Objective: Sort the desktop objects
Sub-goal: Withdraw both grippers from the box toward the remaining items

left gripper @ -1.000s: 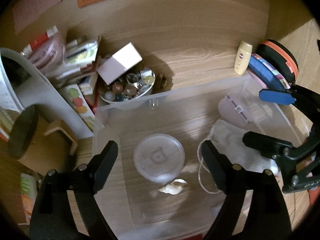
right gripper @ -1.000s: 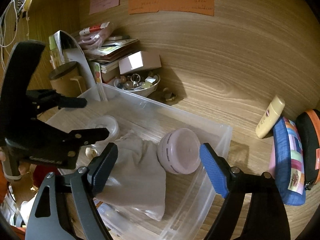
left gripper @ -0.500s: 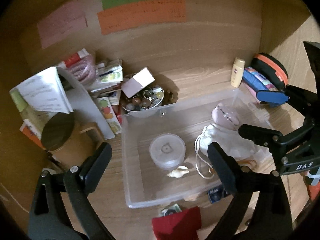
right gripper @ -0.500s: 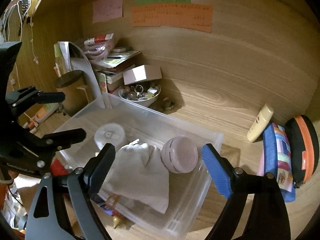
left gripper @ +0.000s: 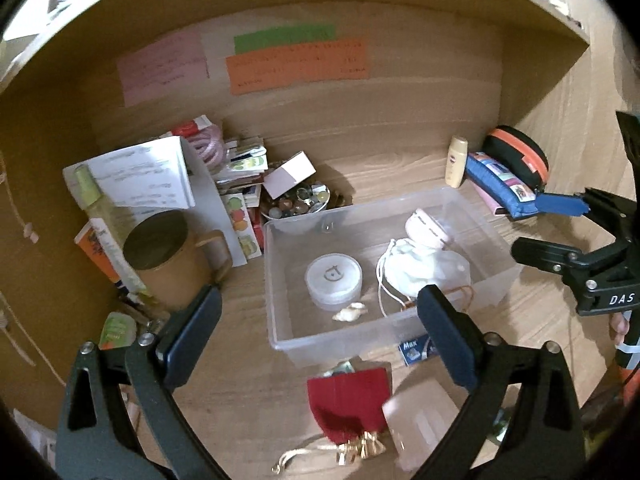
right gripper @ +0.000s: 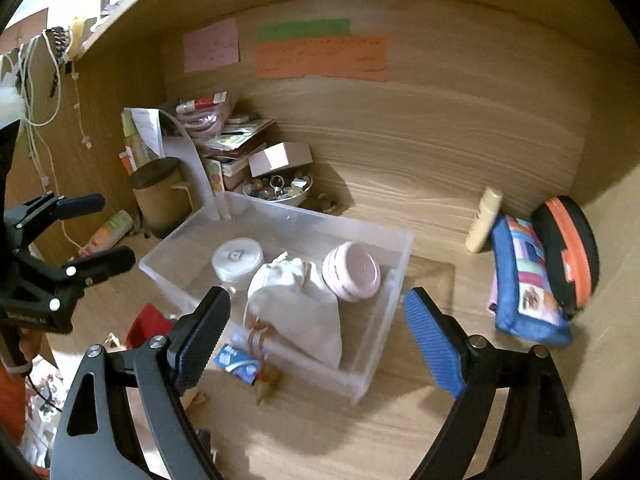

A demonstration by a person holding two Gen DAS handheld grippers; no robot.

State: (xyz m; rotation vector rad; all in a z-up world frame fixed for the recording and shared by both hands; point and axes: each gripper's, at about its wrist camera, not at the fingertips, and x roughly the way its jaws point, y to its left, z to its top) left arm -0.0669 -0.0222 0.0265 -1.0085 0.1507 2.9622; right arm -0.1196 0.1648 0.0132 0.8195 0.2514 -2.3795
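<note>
Wood-grain panels wall in the table (left gripper: 400, 176) on three sides, and pink, green and orange paper notes (left gripper: 296, 62) are stuck to the back panel. At the far left stand a stack of books and packets (left gripper: 240, 168), a brown mug (left gripper: 168, 256) and a bowl of beads and trinkets (left gripper: 296, 204) with a small white box (left gripper: 289, 174) tilted on it. To the right, a cream bottle (left gripper: 456, 162) stands upright next to a blue patchwork pouch (left gripper: 500, 184) and a black-and-orange zip case (left gripper: 516, 156). A clear plastic bin (left gripper: 280, 280) sits mid-table; inside it are a round white lidded tub (left gripper: 334, 280), a small seashell (left gripper: 352, 313), a white drawstring bag (right gripper: 296, 304) and a pink round case (right gripper: 352, 270) leaning against the bag. Just outside the bin's near wall lie a red velvet pouch (left gripper: 348, 404) with gold tassels, a blue packet (right gripper: 236, 362) and a pale translucent object, blurred. The left claw (left gripper: 320, 332) hangs above the near edge of the bin, jaws just widened to full spread, nothing between them. The right claw (right gripper: 316, 340) hovers over the bin's near right corner, its blue-padded jaws likewise just opened wide and touching nothing.
</note>
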